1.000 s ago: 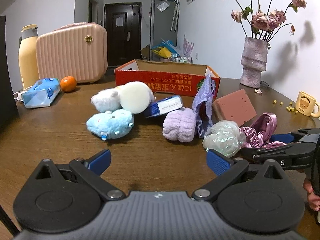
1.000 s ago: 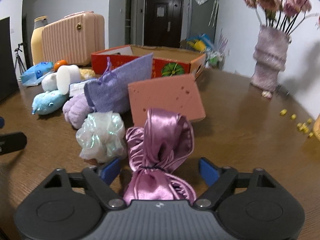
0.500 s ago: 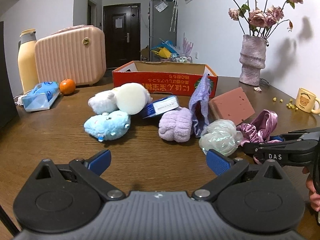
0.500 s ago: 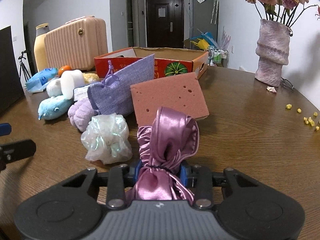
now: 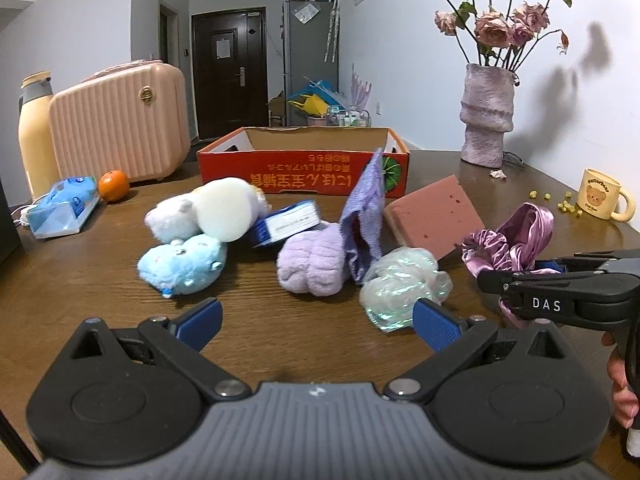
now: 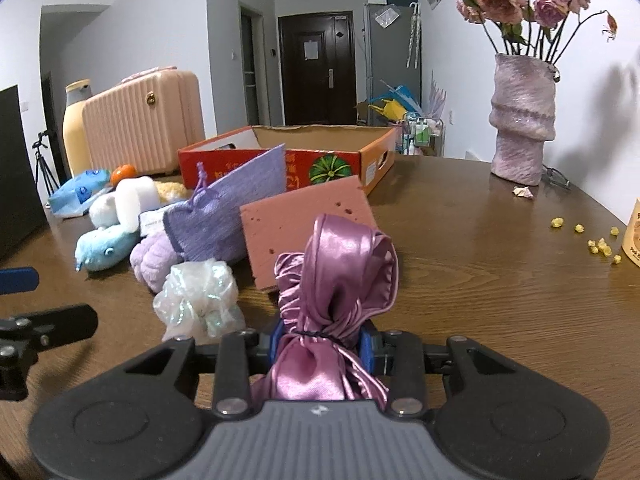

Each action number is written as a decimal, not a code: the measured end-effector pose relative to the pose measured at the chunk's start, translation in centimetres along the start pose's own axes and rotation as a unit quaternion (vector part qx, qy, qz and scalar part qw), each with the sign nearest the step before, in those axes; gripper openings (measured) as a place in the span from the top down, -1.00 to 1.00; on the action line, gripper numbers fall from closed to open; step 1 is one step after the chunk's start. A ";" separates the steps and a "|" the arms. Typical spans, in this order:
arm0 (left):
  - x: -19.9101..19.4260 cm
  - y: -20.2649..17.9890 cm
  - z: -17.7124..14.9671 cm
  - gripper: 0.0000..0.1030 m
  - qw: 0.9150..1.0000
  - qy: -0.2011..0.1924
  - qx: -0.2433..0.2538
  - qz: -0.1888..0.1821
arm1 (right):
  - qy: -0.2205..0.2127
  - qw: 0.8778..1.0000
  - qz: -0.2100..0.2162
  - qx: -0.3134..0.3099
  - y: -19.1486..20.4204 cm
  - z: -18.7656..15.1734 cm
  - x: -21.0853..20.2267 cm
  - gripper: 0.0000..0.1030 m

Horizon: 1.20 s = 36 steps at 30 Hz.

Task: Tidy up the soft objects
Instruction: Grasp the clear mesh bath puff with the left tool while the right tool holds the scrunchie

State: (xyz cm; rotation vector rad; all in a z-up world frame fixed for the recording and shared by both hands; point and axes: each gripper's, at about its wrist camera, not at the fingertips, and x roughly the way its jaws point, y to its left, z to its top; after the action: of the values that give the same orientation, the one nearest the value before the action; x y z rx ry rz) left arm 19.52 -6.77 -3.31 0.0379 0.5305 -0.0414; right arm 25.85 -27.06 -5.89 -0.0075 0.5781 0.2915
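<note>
Right side has the satin scrunchie; left side is empty.

My right gripper has its blue pads pressed on the tied neck of the pink satin scrunchie, which sits on the table just in front of the pink sponge. My left gripper stands wide with nothing between its fingers, just short of the iridescent mesh ball and purple fluffy bundle. The red cardboard box lies beyond the pile.

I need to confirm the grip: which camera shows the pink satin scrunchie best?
The right wrist view: the satin scrunchie fills the centre, pinched between the right claw's blue pads. The left wrist view shows it only side-on at the far right, partly hidden by that claw.
</note>
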 end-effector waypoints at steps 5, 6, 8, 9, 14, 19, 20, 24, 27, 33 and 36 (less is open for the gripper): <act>0.5 -1.3 0.4 -1.00 1.000 0.002 0.009 -0.007 | -0.011 1.000 -0.008 0.010 -1.2 0.0 -0.5 0.32; 0.6 -1.6 0.5 -1.00 1.000 0.003 0.012 -0.007 | -0.013 1.000 -0.010 0.012 -1.5 0.0 -0.6 0.32; 0.8 -2.2 0.6 -1.00 1.000 0.005 0.017 -0.009 | -0.017 1.000 -0.014 0.017 -2.1 0.0 -0.7 0.32; 1.0 -2.4 0.6 -1.00 1.000 0.007 0.018 -0.011 | -0.019 1.000 -0.015 0.019 -2.3 0.1 -0.8 0.32; 1.6 -3.5 0.8 -1.00 0.999 0.013 0.023 -0.021 | -0.027 0.999 -0.024 0.028 -3.5 0.0 -1.2 0.32; 2.3 -4.7 1.2 -1.00 0.999 0.016 0.034 -0.033 | -0.034 0.998 -0.029 0.034 -4.3 0.0 -1.6 0.31; 2.5 -4.9 1.3 -1.00 0.999 0.017 0.035 -0.035 | -0.036 0.998 -0.030 0.035 -4.4 0.0 -1.6 0.32; 3.2 -5.9 1.7 -1.00 0.998 0.020 0.039 -0.046 | -0.040 0.998 -0.033 0.038 -4.9 0.0 -1.9 0.31; 3.9 -6.5 1.9 -1.00 0.998 0.022 0.040 -0.049 | -0.042 0.998 -0.036 0.040 -5.4 -0.1 -2.0 0.31; 5.3 -7.2 2.0 -1.00 0.997 0.028 0.045 -0.052 | -0.047 0.997 -0.043 0.048 -6.3 -0.1 -2.2 0.31; 6.0 -7.3 2.1 -0.90 0.997 0.035 0.043 -0.051 | -0.049 0.997 -0.043 0.052 -6.5 0.0 -2.3 0.31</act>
State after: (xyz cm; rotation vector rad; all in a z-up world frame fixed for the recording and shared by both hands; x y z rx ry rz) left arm 25.38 -14.36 -4.74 0.0957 0.6006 -0.1637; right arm 25.73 -33.88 -5.15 0.0810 0.4934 0.1769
